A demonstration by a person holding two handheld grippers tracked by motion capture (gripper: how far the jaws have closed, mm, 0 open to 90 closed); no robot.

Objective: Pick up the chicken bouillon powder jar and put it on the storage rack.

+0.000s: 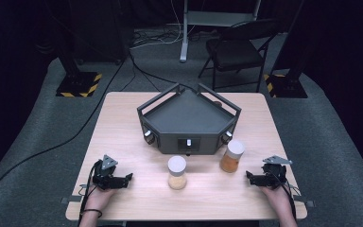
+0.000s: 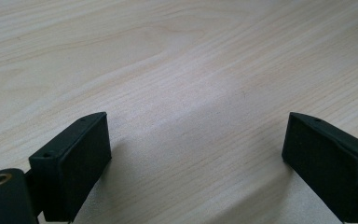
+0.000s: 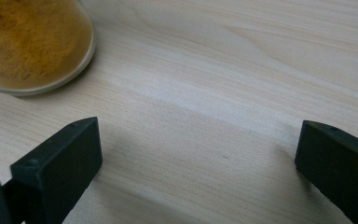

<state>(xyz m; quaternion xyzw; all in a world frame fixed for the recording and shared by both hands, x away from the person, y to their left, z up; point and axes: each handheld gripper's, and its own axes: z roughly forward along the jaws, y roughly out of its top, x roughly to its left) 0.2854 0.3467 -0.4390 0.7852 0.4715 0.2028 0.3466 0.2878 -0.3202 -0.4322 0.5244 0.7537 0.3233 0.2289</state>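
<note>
We have both tools resting low on the desk (image 1: 123, 118), each held in a hand at the near edge. The left tool (image 1: 123, 180) has its jaws spread wide with nothing but bare wood between them, and the right tool (image 1: 251, 178) is likewise spread apart and empty. Between them stand two jars. The paler jar (image 1: 177, 172) sits near the middle of the desk, well to the right of the left tool; the darker orange jar (image 1: 232, 156) stands just in front of the dark tray (image 1: 189, 118) and near the right tool.

To take a jar well, we should come in level with the desk, centre the jaws on the body below the lid, and close squarely so it does not tip. The orange jar is the nearer reach for the right tool; in the right gripper view its base (image 3: 32, 44) lies ahead and to the left, so we must swing that way first.

Both jars carry white lids and hold what looks like ground spice, though we cannot tell which kind. The tray appears empty.
</note>
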